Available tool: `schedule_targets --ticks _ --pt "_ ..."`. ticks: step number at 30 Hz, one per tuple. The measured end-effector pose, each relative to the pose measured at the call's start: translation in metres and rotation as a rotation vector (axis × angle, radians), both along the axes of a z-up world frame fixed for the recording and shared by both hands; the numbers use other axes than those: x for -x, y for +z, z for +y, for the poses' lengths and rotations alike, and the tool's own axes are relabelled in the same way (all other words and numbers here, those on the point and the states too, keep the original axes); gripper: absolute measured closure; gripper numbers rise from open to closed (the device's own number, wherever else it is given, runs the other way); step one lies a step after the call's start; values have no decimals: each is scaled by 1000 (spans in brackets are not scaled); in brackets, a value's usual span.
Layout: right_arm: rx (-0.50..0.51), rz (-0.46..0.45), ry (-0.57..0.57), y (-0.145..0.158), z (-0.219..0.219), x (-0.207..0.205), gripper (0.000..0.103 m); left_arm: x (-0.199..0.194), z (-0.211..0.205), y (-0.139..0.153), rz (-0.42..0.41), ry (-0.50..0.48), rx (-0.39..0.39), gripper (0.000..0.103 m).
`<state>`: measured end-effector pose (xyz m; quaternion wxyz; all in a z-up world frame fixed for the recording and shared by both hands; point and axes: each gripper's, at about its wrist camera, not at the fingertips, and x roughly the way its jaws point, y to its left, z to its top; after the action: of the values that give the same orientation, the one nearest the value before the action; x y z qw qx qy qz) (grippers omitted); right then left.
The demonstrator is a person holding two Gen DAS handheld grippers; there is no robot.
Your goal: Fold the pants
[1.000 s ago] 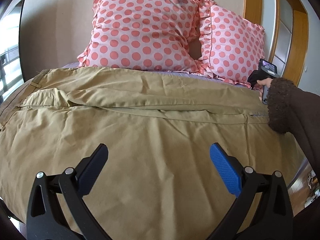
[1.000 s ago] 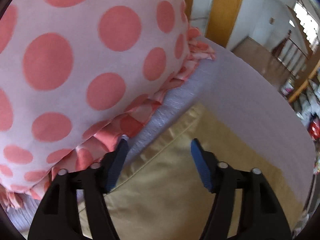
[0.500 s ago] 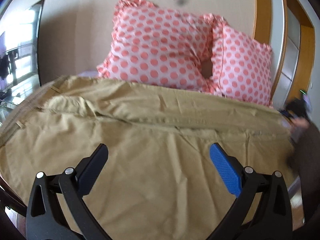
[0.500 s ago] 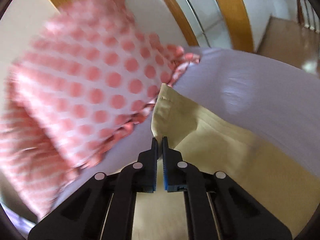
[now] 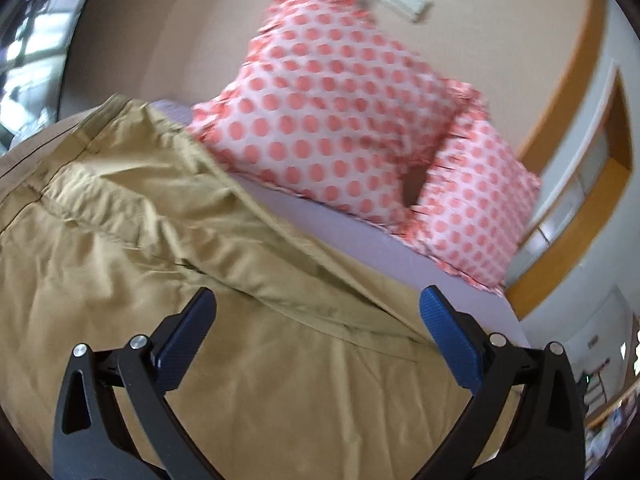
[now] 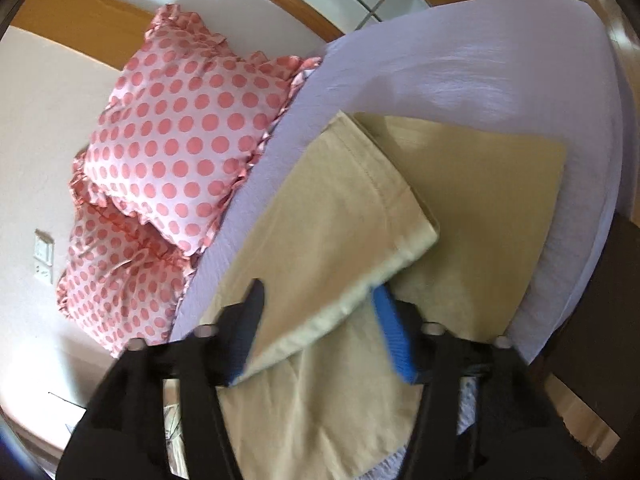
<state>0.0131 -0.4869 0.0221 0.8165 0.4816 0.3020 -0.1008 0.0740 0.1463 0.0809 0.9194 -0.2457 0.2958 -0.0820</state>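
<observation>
Khaki pants (image 5: pixel 248 360) lie spread across a lavender bed sheet (image 5: pixel 360 236). My left gripper (image 5: pixel 316 340) is open and empty above the middle of the pants. In the right wrist view one pant leg (image 6: pixel 340 216) lies folded back over the other leg (image 6: pixel 492 196), its hem end reaching between the fingers of my right gripper (image 6: pixel 320 332). The right jaws stand wide open, with the cloth lying loose between them.
Two pink polka-dot pillows (image 5: pixel 340 112) lean against the beige wall at the head of the bed, also in the right wrist view (image 6: pixel 180 132). A wooden door frame (image 5: pixel 560 208) stands to the right. The bed's edge (image 6: pixel 580 240) drops to the floor.
My right gripper shut on the pant leg's hem, carried it back over the other leg, and has now opened. The left gripper lifted and tilted, staying open.
</observation>
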Motion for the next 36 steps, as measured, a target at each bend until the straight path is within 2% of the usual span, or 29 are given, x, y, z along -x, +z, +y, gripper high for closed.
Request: schedule_targets --ticks 1,2,3,5,7,12,14,17,18,19,20,21,22,24,26,27,29,30,33,36 --pt "11 -3 -3 0 0 -2 44 -9 6 -2 25 17 9 2" --pt "34 -9 -7 0 0 -6 54 -16 10 -3 41 28 17 2" --pt "42 -33 -3 -1 -2 -6 100 -24 15 -4 60 41 31 2" --pt "7 -82 1 -5 -11 -5 101 -41 21 -6 84 55 32 2" --pt "-23 -173 -19 -1 -19 4 101 -59 26 -6 104 70 13 2" --pt "-27 -226 -9 4 -23 5 101 -120 42 -13 190 145 -7 3" --pt "-26 -233 -7 4 -24 5 101 -148 51 -22 250 180 1 8" --pt "-26 -235 -6 4 -24 4 101 -181 66 -39 318 209 42 27" --pt "-31 -240 -6 4 -25 3 101 -192 72 -48 355 212 56 50" --pt "-37 -246 -7 6 -25 1 101 -196 77 -54 373 203 74 91" --pt "-40 -256 -6 7 -25 1 101 -197 81 -60 386 189 113 101" --pt "-36 -266 -4 12 -25 1 101 -188 86 -62 378 199 150 101" --pt "-32 -273 -2 14 -25 2 101 -178 87 -58 351 200 153 101" --pt "-12 -292 -7 23 -26 9 101 -143 82 -36 261 190 99 101" --pt "6 -307 -29 30 -31 23 101 -89 76 -12 158 179 66 101" --pt "11 -307 -39 30 -33 28 101 -48 74 -1 106 176 57 101" --pt "25 -294 -59 28 -38 41 101 7 72 3 69 183 38 99" --pt "39 -277 -69 25 -40 48 101 42 69 -2 61 194 21 98" --pt "59 -216 -85 11 -43 57 101 96 67 -31 113 222 48 97" --pt "52 -165 -92 -4 -45 58 101 119 70 -59 161 252 85 98"
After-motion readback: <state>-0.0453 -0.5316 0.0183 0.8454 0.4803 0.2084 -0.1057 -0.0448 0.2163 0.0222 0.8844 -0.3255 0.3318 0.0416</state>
